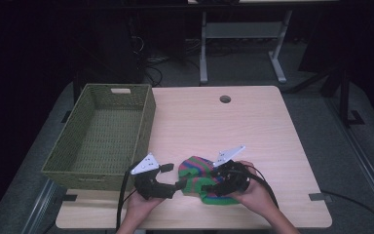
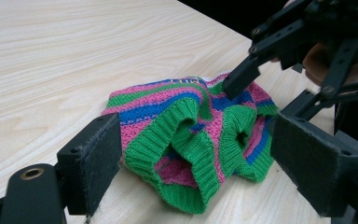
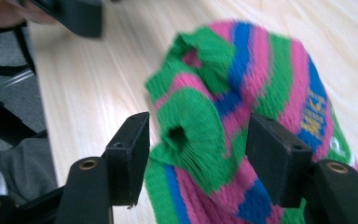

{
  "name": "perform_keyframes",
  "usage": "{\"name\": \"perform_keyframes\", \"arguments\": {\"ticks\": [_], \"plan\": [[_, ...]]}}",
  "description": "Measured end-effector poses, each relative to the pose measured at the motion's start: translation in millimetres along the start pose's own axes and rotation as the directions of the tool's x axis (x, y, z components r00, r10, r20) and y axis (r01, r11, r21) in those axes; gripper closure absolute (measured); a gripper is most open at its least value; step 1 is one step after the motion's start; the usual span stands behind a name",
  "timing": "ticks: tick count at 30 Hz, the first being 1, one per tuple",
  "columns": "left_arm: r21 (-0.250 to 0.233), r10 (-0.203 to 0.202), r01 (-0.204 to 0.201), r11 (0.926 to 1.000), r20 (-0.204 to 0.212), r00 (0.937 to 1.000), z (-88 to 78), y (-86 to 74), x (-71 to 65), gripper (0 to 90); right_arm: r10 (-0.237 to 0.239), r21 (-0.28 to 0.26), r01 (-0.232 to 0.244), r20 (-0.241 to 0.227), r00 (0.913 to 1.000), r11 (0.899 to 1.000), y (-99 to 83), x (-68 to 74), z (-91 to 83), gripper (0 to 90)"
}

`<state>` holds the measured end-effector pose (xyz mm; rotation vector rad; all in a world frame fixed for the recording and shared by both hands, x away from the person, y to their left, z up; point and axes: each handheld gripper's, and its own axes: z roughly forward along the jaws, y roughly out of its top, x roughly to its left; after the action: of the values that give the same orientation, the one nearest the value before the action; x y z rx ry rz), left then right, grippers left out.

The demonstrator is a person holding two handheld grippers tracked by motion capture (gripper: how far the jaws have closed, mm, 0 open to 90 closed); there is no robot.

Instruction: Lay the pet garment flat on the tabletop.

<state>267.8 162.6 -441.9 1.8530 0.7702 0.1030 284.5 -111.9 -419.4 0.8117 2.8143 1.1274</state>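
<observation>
striped knit garment (image 1: pixel 202 178): bunched on the table (image 1: pixel 253 126) near its front edge, far side hidden under the right gripper (image 1: pixel 213 187). right gripper: jaws apart, straddling a green cuff; view blurred. left gripper (image 1: pixel 174 176): jaws apart, just beside the knit.

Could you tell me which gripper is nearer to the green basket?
Left. The left gripper sits just off the basket's near right corner; the right gripper is farther right, over the striped knit.
</observation>
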Motion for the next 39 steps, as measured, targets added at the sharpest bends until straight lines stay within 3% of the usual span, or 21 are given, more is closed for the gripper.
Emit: {"name": "perform_keyframes", "arguments": {"ticks": [9, 10, 16, 22, 29, 35, 39], "plan": [[-0.008, -0.002, 0.002, 1.0000, -0.003, 1.0000, -1.9, 0.5, 0.7, 16.3, -0.068, 0.008, 0.068, -0.011, 0.9976, 0.998, 18.5, 8.1, 4.0, 48.8], [-0.009, -0.001, 0.001, 1.0000, -0.004, 1.0000, -2.4, 0.6, 0.9, 16.3, -0.088, 0.015, 0.088, -0.006, 0.9961, 0.996, 20.6, 8.1, 8.2, 51.4], [-0.010, -0.004, 0.004, 0.9999, 0.000, 1.0000, -2.4, 0.2, 0.7, 16.3, -0.092, 0.069, 0.091, 0.005, 0.9958, 0.993, 21.1, 7.4, 28.3, 58.1], [-0.006, 0.001, -0.001, 1.0000, 0.002, 1.0000, -2.4, 0.4, 0.0, 16.2, -0.127, 0.093, 0.125, 0.019, 0.9917, 0.988, 17.6, 8.5, 42.4, 68.8], [-0.005, 0.000, 0.000, 1.0000, 0.002, 1.0000, -2.3, 0.2, 0.2, 16.3, -0.113, 0.087, 0.111, 0.022, 0.9934, 0.990, 13.4, 6.5, 43.0, 79.3], [-0.011, -0.005, 0.005, 0.9999, 0.002, 1.0000, -2.5, 0.1, 0.5, 16.3, -0.076, 0.052, 0.075, 0.005, 0.9971, 0.996, 14.4, 4.3, 31.1, 81.9], [-0.007, -0.003, 0.003, 1.0000, 0.000, 1.0000, -2.3, 0.1, 0.3, 16.3, -0.082, 0.037, 0.082, 0.011, 0.9966, 0.996, 14.3, 1.5, 24.2, 82.5]]}}
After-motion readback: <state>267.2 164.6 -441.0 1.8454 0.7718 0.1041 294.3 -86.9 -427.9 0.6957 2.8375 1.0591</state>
